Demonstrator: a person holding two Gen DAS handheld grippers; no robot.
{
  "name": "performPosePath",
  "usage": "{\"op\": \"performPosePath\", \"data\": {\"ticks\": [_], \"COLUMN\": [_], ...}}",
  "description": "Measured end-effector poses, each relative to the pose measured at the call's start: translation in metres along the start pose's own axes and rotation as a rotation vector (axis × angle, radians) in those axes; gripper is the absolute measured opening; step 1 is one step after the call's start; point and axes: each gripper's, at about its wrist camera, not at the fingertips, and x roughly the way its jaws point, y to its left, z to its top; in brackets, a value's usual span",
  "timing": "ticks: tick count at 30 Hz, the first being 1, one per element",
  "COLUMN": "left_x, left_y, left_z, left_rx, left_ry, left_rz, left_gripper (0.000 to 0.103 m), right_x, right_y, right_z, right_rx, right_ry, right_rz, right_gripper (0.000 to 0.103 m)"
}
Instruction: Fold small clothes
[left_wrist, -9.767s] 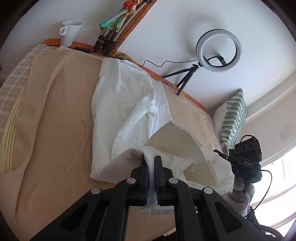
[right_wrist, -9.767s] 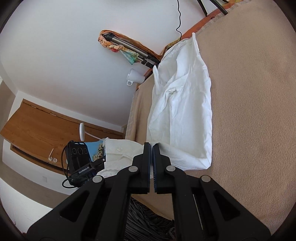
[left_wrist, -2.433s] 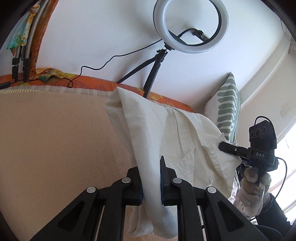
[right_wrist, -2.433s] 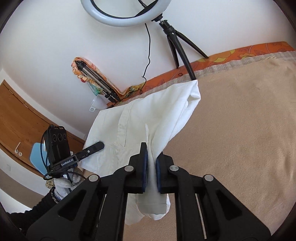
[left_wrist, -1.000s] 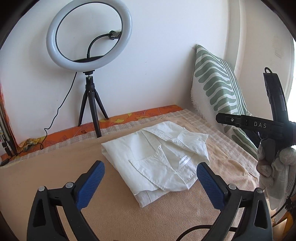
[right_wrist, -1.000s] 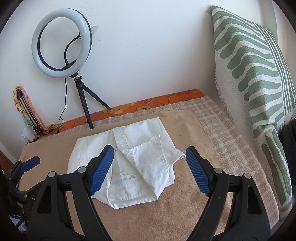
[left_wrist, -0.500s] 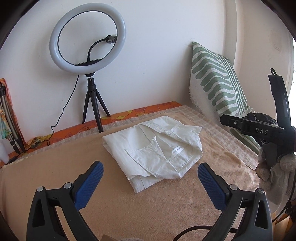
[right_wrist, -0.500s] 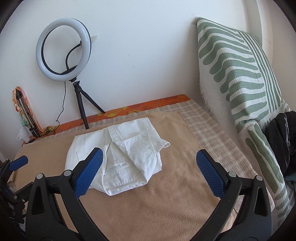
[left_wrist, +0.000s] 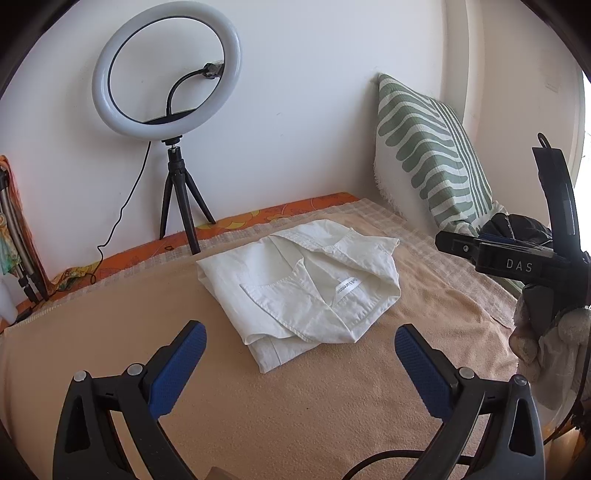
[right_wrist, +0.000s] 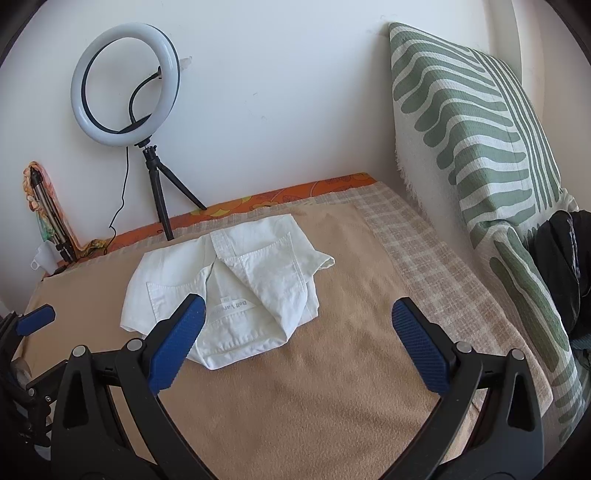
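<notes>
The small white cotton shirt (left_wrist: 303, 284) lies folded on the beige blanket (left_wrist: 332, 406), ahead of both grippers. The left gripper (left_wrist: 300, 369) and right gripper (right_wrist: 297, 341) stand wide apart, empty. Folding looks finished; next, tidying the loose sleeve corner or withdrawing.

A white shirt (left_wrist: 306, 284) lies folded into a compact, roughly square bundle on a tan blanket (left_wrist: 295, 398). In the left wrist view it sits in the middle of the frame; in the right wrist view it sits left of centre. The collar lies open on top, showing a white neck label (right_wrist: 232, 306) with dark lettering. A stitched chest pocket faces up beside the collar. One short sleeve pokes out at the bundle's right edge. The layers are loosely stacked, with lower hems peeking out along the near edge.
</notes>
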Motion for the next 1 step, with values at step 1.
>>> {"op": "performPosePath", "data": {"ticks": [1], "left_x": [-0.0006], "left_y": [-0.0005], "left_z": [0.0005], "left_rx": [0.003], "left_ry": [-0.003], "left_rz": [0.001], "left_gripper": [0.103], "right_x": [-0.0005], "right_y": [-0.0005], "right_z": [-0.0002], "right_rx": [0.003], "right_ry": [-0.001], "right_rz": [-0.001], "right_gripper": [0.103]}}
